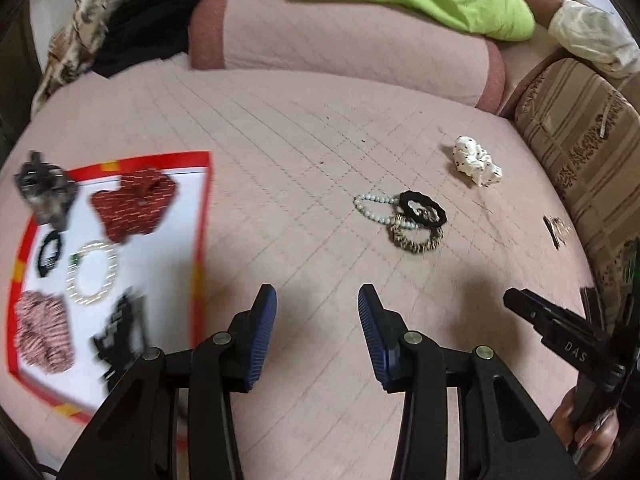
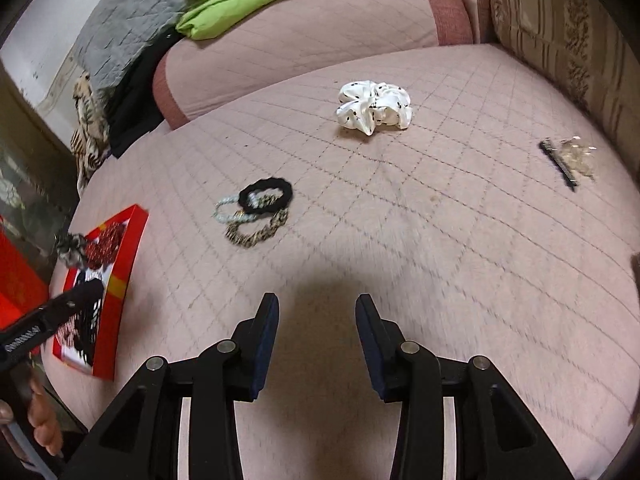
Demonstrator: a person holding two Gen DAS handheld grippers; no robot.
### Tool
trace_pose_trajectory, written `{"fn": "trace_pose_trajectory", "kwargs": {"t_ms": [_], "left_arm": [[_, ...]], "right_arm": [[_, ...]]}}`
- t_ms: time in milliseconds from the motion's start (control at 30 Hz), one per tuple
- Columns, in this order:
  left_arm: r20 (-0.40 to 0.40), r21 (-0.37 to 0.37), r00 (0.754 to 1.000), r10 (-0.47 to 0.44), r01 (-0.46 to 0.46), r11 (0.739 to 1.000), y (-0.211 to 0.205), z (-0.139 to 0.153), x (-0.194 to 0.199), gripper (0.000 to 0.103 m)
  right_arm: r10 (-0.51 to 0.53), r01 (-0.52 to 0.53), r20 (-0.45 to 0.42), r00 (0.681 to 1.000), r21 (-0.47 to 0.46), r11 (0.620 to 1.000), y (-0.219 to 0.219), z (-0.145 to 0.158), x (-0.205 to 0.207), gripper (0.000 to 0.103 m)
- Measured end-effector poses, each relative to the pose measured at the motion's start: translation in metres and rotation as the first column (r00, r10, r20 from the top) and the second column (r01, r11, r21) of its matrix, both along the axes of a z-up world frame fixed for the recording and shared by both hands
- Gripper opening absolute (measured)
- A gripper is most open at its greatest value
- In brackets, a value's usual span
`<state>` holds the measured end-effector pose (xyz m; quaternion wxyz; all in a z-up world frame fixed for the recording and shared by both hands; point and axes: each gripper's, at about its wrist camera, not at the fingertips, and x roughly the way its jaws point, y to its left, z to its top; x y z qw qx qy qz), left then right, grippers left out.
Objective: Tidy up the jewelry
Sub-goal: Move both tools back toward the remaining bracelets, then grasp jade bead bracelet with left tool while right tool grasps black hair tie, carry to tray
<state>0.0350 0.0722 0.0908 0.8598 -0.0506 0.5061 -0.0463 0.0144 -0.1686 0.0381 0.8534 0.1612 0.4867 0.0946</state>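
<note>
My left gripper (image 1: 317,304) hangs spread and empty above the pink quilted cover (image 1: 304,152), and my right gripper (image 2: 317,312) is spread and empty too. Ahead of both lies a small heap: a black hair tie (image 1: 423,208) overlapping a pale bead bracelet (image 1: 374,208) and a leopard-print tie (image 1: 416,236). Farther off sit a white dotted scrunchie (image 2: 374,108) and a hair clip (image 2: 568,158). To my left, the red-rimmed tray (image 1: 202,208) holds a red scrunchie (image 1: 134,206), a bead ring (image 1: 92,274) and other pieces.
</note>
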Motion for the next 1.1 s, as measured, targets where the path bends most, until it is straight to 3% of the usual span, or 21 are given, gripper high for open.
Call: {"fn": "trace_pose_trajectory", "kwargs": {"t_ms": [367, 533, 633, 800, 967, 1100], "left_arm": [[-0.07, 0.026, 0.998, 0.007, -0.006, 1.0, -0.034, -0.054, 0.095, 0.041], [-0.062, 0.049, 0.998, -0.003, 0.006, 0.999, -0.044, -0.07, 0.12, 0.041], [-0.049, 0.106, 0.998, -0.032, 0.038, 0.994, -0.051, -0.072, 0.125, 0.04], [-0.045, 0.157, 0.998, -0.034, 0.041, 0.987, -0.035, -0.07, 0.117, 0.018], [-0.062, 0.118, 0.998, -0.012, 0.019, 0.993, -0.011, -0.068, 0.096, 0.017], [-0.047, 0.145, 0.999, -0.01, 0.017, 0.989, -0.016, -0.069, 0.092, 0.017]], "right_arm": [[0.062, -0.062, 0.008, 0.998, -0.003, 0.998, 0.025, -0.018, 0.098, 0.044], [0.108, -0.109, -0.018, 0.994, -0.076, 0.991, 0.048, -0.033, 0.125, 0.044], [0.11, -0.112, -0.019, 0.994, -0.16, 0.981, 0.055, -0.034, 0.129, 0.041], [0.072, -0.079, -0.037, 0.997, -0.253, 0.964, 0.032, -0.035, 0.119, 0.039], [0.043, -0.054, -0.046, 0.998, -0.272, 0.961, 0.001, -0.034, 0.094, 0.039], [0.052, -0.059, -0.033, 0.998, -0.281, 0.958, -0.002, -0.034, 0.083, 0.041]]}}
